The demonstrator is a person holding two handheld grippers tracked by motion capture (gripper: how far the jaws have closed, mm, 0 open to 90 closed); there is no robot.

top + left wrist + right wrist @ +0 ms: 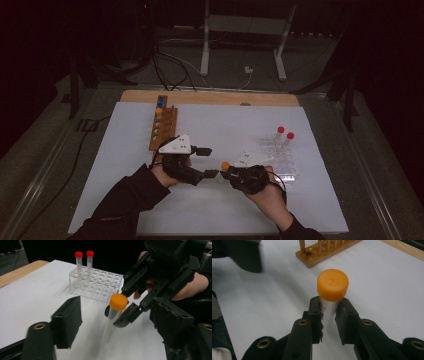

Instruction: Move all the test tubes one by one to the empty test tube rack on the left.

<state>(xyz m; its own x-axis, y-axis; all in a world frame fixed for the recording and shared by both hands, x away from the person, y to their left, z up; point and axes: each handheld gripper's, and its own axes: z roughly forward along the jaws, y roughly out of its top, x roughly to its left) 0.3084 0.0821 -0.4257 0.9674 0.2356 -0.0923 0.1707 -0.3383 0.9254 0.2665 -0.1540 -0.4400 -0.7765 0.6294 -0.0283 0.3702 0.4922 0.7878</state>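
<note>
Right gripper (328, 315) clamps a clear tube with an orange cap (333, 285) just below the cap, at centre frame over the white mat (225, 210). Left gripper (120, 322) stands wide apart, tube between its jaws. Clear rack (280, 160) mid-right; wooden rack (163, 129) upper left.

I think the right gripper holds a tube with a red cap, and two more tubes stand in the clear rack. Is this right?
Not quite. The cap on the tube in the right gripper is orange, not red, as the right gripper view shows. The two red-capped tubes do stand in the clear rack.
</note>
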